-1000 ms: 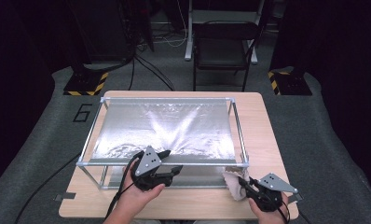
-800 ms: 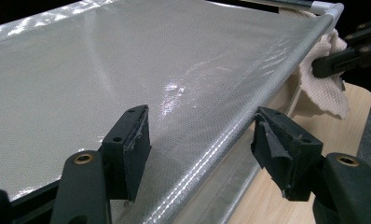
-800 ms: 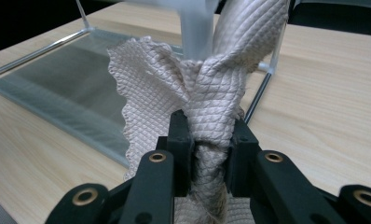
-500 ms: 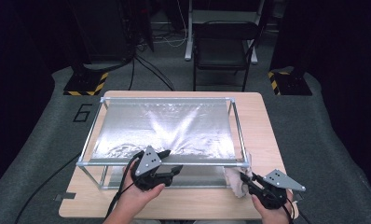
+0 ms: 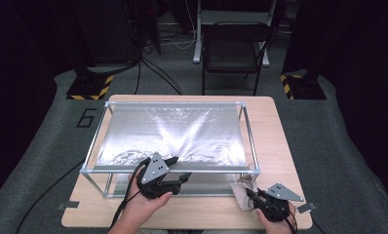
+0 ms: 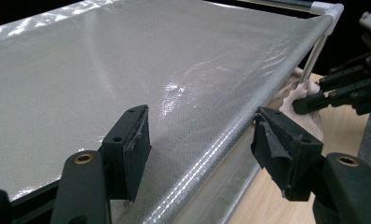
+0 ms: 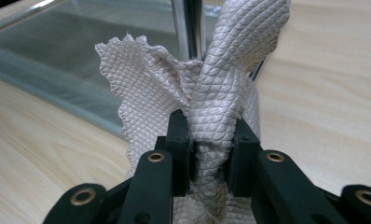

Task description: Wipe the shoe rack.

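Beige waffle-weave cloth being pinched by R gripper to wipe frame post; L gripper jaws spread, straddling front rail, bracing.

A dim lab: dark curtains, floor cables, hazard-striped stand bases and a lone chair.

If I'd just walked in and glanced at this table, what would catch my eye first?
Probably the big shiny silver sheet stretched over a metal tube frame that covers most of the wooden table. Next, at the frame's near right corner, the right gripper pinches a bunched pale quilted cloth against the corner post. The left gripper rests open-jawed on the frame's near edge.
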